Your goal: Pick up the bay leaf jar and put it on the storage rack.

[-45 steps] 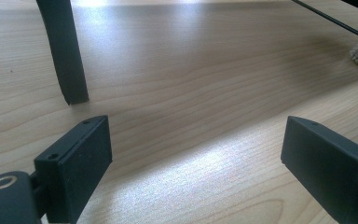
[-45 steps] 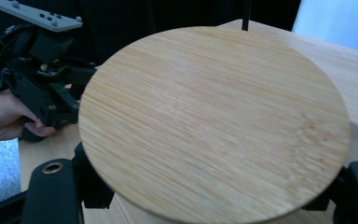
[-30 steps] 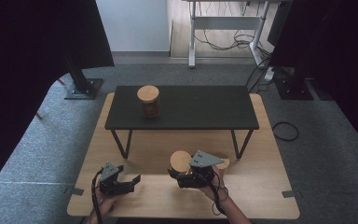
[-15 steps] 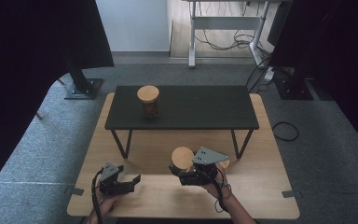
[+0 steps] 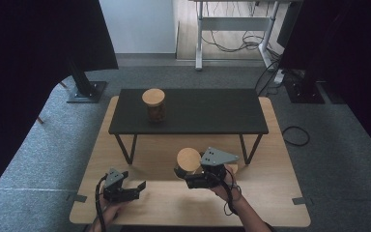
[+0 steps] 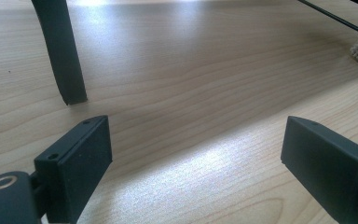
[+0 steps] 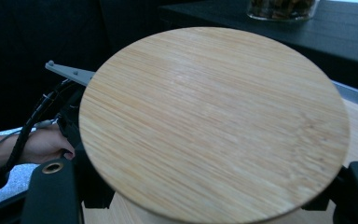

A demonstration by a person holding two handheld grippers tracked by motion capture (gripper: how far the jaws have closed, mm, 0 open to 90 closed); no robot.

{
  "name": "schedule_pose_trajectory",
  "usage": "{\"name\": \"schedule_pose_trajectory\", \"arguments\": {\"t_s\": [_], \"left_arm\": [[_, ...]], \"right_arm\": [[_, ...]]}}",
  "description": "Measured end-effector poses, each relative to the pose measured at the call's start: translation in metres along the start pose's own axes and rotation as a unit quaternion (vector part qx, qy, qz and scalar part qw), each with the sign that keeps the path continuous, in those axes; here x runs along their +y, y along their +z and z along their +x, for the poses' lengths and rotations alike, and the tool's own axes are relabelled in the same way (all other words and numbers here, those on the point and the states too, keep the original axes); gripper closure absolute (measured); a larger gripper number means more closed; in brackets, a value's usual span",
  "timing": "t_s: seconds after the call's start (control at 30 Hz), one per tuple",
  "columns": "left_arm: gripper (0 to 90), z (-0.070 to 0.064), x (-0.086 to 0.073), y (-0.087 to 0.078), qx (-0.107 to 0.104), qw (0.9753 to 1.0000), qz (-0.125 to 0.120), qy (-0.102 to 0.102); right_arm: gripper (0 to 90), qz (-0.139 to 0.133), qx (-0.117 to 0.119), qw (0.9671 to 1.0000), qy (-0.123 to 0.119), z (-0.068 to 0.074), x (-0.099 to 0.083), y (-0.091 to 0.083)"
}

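**High view: lidded jar carried toward the black table**

High view is read from the left. The left gripper (image 5: 125, 189) is held low over the near left corner of the wooden table (image 5: 270, 203), and its fingers (image 6: 77, 161) are seen spread wide with nothing between them in the left gripper view, where bare wood and one black table leg (image 6: 61, 51) are shown. Just right of centre, the right gripper (image 5: 193, 178) is seen with a jar with a wooden lid (image 5: 189, 160) clamped between its fingers; the jar is held in front of the black table (image 5: 207, 112), apart from it, and whether it is clear of the wood cannot be told. In the right gripper view the round lid (image 7: 214, 121) is seen tilted toward the camera, with the fingers (image 7: 51, 189) pressed against the jar below it on both sides. Farther back, a second lidded jar (image 5: 153, 104) is stood upright on the left part of the black table.

The step in hand is judged to be the carrying of the held jar. For the next move, the jar would need to be raised above the black top, brought forward, levelled, and set down beside the second jar without being knocked against it or the table edge.
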State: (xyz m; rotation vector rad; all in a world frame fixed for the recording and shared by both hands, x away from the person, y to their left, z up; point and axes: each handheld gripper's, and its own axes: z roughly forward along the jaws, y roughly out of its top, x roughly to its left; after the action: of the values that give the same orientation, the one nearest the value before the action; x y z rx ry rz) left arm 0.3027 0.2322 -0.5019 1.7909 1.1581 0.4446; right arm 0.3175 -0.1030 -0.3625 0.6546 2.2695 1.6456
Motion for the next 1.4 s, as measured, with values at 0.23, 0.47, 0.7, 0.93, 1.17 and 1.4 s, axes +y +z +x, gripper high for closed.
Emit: {"name": "schedule_pose_trajectory", "arguments": {"t_s": [0.23,0.47,0.7,0.93,1.17,1.4], "left_arm": [[8.1,0.000,0.000,0.000,0.000,1.0000,0.000,0.002],[8.1,-0.001,0.000,0.000,0.001,1.0000,0.002,0.005],[8.1,0.000,0.000,0.000,0.001,1.0000,0.002,0.004],[8.1,-0.001,0.000,0.000,0.001,1.0000,0.002,0.005],[8.1,0.000,0.000,0.000,0.003,1.0000,0.002,0.004],[8.1,-0.001,0.000,0.000,0.004,1.0000,0.002,0.005]], "right_arm": [[24.9,0.001,0.006,1.0000,-0.006,-0.001,0.008,0.002],[24.9,-0.008,0.003,1.0000,0.000,-0.003,0.014,0.001],[24.9,-0.020,0.003,0.9998,-0.002,-0.002,0.023,-0.003],[24.9,-0.016,-0.002,0.9998,-0.009,-0.006,0.034,-0.003],[25.0,-0.021,-0.009,0.9997,-0.007,-0.011,0.042,-0.005],[25.0,-0.022,-0.012,0.9996,-0.011,-0.014,0.049,-0.006]]}}
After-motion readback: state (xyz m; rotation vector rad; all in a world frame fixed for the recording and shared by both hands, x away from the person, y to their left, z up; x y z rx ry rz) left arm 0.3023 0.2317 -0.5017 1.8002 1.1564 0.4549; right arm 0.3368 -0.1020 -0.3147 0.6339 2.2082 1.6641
